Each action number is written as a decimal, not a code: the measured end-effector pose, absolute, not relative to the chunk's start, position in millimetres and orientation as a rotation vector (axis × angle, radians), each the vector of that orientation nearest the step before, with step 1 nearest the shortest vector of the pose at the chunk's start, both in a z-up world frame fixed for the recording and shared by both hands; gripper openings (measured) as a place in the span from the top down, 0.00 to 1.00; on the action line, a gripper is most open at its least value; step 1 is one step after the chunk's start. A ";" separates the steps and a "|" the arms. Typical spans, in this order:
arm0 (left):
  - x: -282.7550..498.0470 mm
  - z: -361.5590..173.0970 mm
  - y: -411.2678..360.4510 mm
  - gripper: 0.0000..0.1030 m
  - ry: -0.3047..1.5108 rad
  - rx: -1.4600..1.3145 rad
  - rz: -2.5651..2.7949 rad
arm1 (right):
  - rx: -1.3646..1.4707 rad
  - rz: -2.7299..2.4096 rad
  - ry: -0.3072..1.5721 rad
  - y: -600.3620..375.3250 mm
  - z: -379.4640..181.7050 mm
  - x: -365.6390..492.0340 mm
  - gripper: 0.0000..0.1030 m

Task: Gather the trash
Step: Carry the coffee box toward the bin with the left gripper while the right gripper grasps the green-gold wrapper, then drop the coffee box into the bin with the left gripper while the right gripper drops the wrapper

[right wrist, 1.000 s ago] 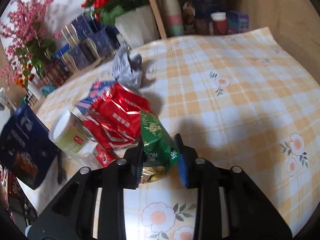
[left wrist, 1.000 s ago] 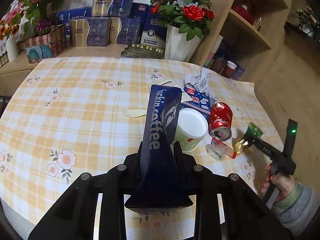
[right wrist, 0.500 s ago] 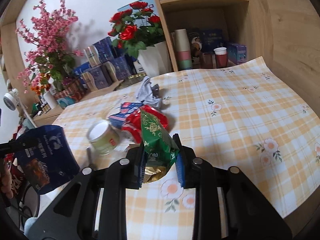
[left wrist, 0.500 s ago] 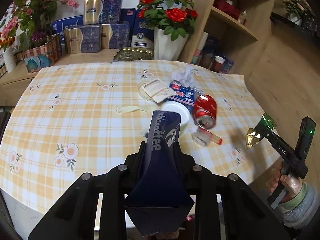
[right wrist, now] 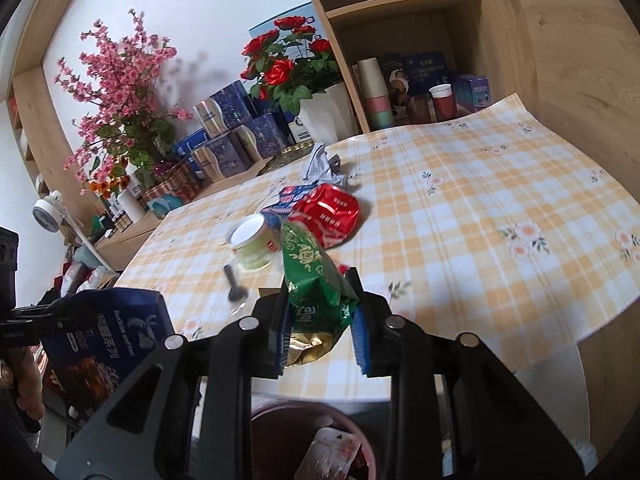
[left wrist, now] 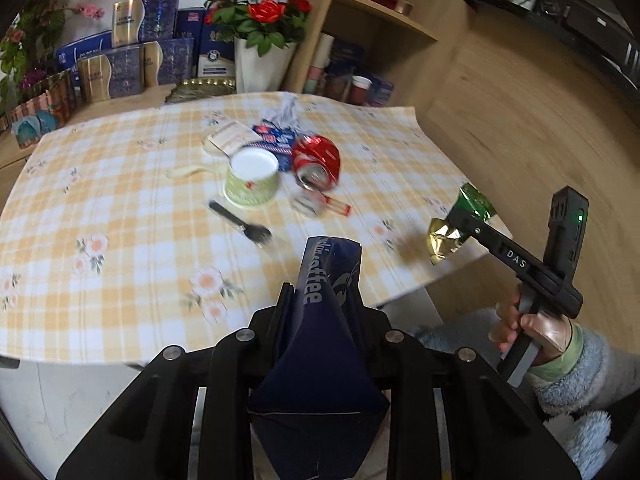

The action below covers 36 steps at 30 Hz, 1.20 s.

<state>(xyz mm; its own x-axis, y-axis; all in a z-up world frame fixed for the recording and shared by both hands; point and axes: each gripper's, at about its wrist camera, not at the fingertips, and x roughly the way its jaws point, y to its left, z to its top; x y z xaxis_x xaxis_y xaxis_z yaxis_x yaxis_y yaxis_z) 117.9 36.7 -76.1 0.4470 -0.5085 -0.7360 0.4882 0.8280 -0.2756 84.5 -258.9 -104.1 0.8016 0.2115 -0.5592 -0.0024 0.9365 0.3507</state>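
My left gripper is shut on a dark blue coffee bag, held off the table's near edge; the bag also shows in the right wrist view. My right gripper is shut on a green and gold snack wrapper, seen from the left wrist view past the table's right edge. A dark red trash bin with a wrapper inside sits right below the right gripper. On the table lie a crushed red can, a green paper cup and a black fork.
The checked tablecloth also holds a small crushed wrapper, a blue-red packet, crumpled paper and a pale plastic fork. A rose vase, gift boxes and wooden shelves stand behind.
Both grippers have pulled back from the table toward its near edge with their items held. The bin has come into view under the right gripper.
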 end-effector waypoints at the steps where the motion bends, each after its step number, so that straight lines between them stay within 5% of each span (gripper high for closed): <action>1: 110.7 -78.1 35.9 0.75 0.924 -0.021 -0.622 | 0.339 0.123 0.634 -256.1 -104.7 78.0 0.73; 13: 60.5 -108.6 15.2 0.74 0.999 0.134 -0.651 | 0.317 0.169 0.650 -244.7 -113.3 36.4 0.73; 36: 81.9 -209.6 -47.6 0.72 1.153 0.245 -0.664 | 0.376 0.138 0.707 -260.4 -133.1 34.6 0.73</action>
<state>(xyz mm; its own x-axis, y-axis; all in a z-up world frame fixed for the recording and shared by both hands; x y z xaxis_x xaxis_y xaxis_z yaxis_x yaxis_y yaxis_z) 81.9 -47.6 -209.6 0.2416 -0.3579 -0.9020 0.6003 0.7854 -0.1508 34.6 -260.4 -133.1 0.7544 0.2494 -0.6072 0.0024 0.9239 0.3825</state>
